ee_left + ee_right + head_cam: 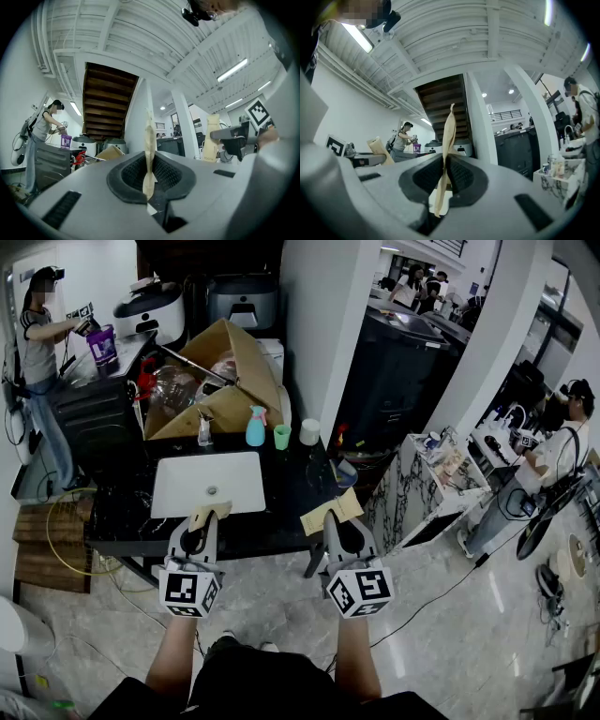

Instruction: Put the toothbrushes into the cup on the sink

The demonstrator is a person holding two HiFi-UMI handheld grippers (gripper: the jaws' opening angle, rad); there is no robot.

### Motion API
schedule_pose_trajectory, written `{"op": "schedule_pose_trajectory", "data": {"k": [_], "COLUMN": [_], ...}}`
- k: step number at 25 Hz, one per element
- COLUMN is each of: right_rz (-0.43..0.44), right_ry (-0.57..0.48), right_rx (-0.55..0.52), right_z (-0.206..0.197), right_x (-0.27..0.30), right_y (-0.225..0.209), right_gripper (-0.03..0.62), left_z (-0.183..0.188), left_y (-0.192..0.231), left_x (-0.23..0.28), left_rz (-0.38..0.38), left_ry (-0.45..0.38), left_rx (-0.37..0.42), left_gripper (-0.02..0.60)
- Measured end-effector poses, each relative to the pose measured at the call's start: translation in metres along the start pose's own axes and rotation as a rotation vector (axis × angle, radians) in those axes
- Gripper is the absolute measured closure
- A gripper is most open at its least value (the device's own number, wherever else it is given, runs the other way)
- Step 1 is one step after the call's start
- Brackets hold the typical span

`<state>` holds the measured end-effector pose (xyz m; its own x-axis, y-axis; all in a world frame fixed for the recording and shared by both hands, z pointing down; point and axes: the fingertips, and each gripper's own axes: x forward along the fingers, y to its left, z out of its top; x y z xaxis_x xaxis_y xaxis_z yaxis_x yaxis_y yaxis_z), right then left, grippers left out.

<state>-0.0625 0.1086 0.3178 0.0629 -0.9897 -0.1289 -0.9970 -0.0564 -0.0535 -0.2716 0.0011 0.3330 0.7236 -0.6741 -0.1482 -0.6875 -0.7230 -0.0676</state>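
Observation:
Each of my grippers holds a flat tan paper toothbrush packet, level, just before the dark counter. My left gripper [207, 524] is shut on a packet [212, 513] over the front edge of the white sink basin [208, 484]. In the left gripper view that packet [149, 140] stands edge-on between the pads of the left gripper [150, 177]. To the right of the basin, my right gripper [335, 521] is shut on another packet [348, 506], which shows edge-on [447, 140] in the right gripper [444, 180]. A green cup [282, 437] and a white cup [309, 431] stand behind the basin.
A blue spray bottle [255, 427] and a clear bottle [204, 430] stand at the back of the counter [298, 476], in front of an open cardboard box [225, 381]. A marble-patterned stand [441, 474] is to the right. People work at the far left and right.

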Motion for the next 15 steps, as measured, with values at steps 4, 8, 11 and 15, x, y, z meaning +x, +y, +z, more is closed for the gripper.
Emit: {"op": "schedule_pose_trajectory", "data": {"k": [4, 8, 11, 15], "right_rz": [0.019, 0.032, 0.032, 0.023], "right_ry": [0.009, 0.013, 0.015, 0.013], "right_rx": [0.019, 0.028, 0.035, 0.041], "right_z": [-0.0061, -0.0101, -0.0102, -0.0099], "right_x": [0.0009, -0.0015, -0.0016, 0.0004], "right_y": [0.0013, 0.0001, -0.0022, -0.0010], "right_gripper": [0.565, 0.563, 0.563, 0.563], "left_z": [-0.0046, -0.0084, -0.0094, -0.0105], "left_y": [-0.0001, -0.0044, -0.0069, -0.0047], "left_x": [0.0015, 0.0016, 0.0027, 0.0035], "left_rz": [-0.001, -0.003, -0.006, -0.017], "left_ry": [0.011, 0.019, 0.023, 0.028], "left_rx": [-0.002, 0.001, -0.001, 0.000], "left_gripper": [0.549, 0.549, 0.549, 0.549]}}
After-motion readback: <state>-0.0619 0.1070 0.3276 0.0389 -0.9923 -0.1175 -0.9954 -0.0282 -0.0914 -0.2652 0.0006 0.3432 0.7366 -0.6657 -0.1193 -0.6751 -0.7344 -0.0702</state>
